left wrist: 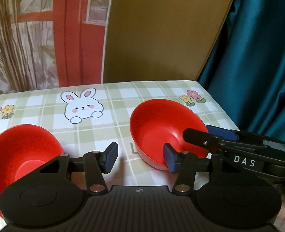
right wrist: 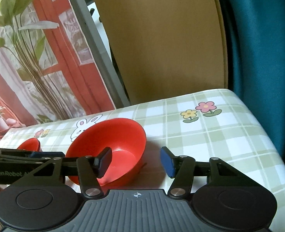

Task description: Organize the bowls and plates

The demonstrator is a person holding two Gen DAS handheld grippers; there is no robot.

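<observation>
Two red bowls sit on the checked tablecloth. One red bowl (left wrist: 167,133) lies tilted at the right, also in the right wrist view (right wrist: 111,150). A second red bowl (left wrist: 20,154) is at the left, small and far in the right wrist view (right wrist: 29,144). My left gripper (left wrist: 140,158) is open and empty between the two bowls, its right fingertip at the first bowl's near rim. My right gripper (right wrist: 136,162) is open, straddling the first bowl's right rim: left finger (right wrist: 103,161) inside, right finger (right wrist: 167,162) outside. It also shows in the left wrist view (left wrist: 214,135).
The table (left wrist: 103,135) has a green checked cloth with a rabbit (left wrist: 82,106) and flowers. Its right edge (right wrist: 268,135) drops off beside a teal curtain (left wrist: 258,58). A tan board (left wrist: 158,29) and a printed backdrop (left wrist: 36,38) stand behind the table.
</observation>
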